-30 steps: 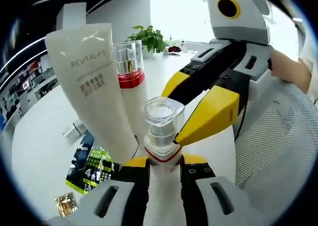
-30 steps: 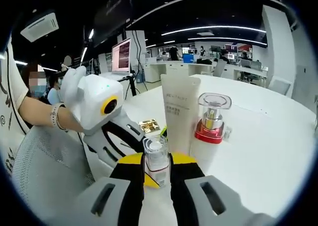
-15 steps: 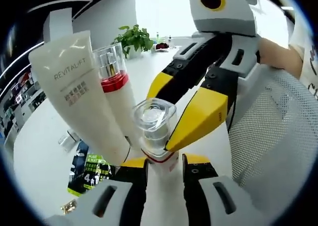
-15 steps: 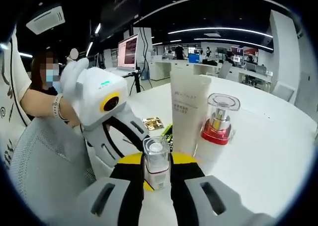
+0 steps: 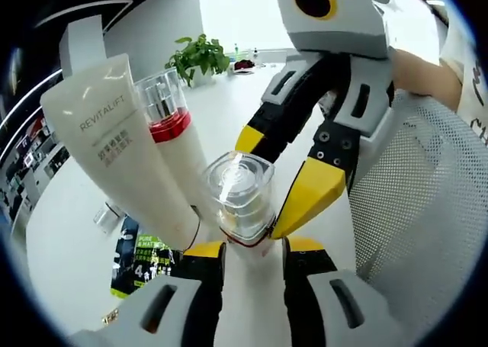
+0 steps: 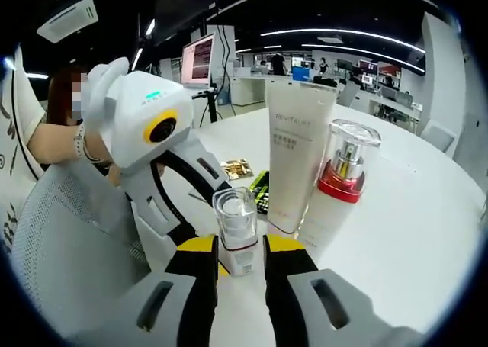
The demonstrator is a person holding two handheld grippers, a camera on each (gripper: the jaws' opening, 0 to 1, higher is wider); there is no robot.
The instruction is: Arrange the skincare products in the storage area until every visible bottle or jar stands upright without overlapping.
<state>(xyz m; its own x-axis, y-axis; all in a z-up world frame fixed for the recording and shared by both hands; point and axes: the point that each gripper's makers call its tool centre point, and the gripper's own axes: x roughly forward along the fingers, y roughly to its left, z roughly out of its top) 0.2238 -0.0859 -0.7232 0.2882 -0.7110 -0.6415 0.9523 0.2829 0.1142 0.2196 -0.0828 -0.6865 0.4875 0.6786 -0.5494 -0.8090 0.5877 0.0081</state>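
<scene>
A small white bottle with a clear square cap (image 5: 240, 198) (image 6: 236, 229) stands on the white table. My left gripper (image 5: 255, 249) is shut on its lower body. My right gripper (image 6: 241, 248) is shut on the same bottle from the opposite side, and its yellow fingers (image 5: 311, 198) reach down from the upper right in the left gripper view. The left gripper's white body (image 6: 145, 122) comes in from the left in the right gripper view. Just behind the bottle stand a white REVITALIFT tube (image 5: 114, 141) (image 6: 293, 152) and a taller white bottle with a red collar and clear cap (image 5: 171, 130) (image 6: 343, 175).
A green-and-black packet (image 5: 141, 259) (image 6: 261, 188) and a small gold packet (image 6: 236, 168) lie flat on the white table (image 6: 412, 232). A white mesh chair (image 5: 427, 232) (image 6: 69, 240) stands beside the table. A potted plant (image 5: 200, 57) sits at the far edge. A person's hand (image 6: 65, 145) holds the left gripper.
Both views have shifted slightly. The right gripper has tilted steeper over the small bottle, and the tube and the red-collared bottle look closer. Both grips on the bottle are unchanged.
</scene>
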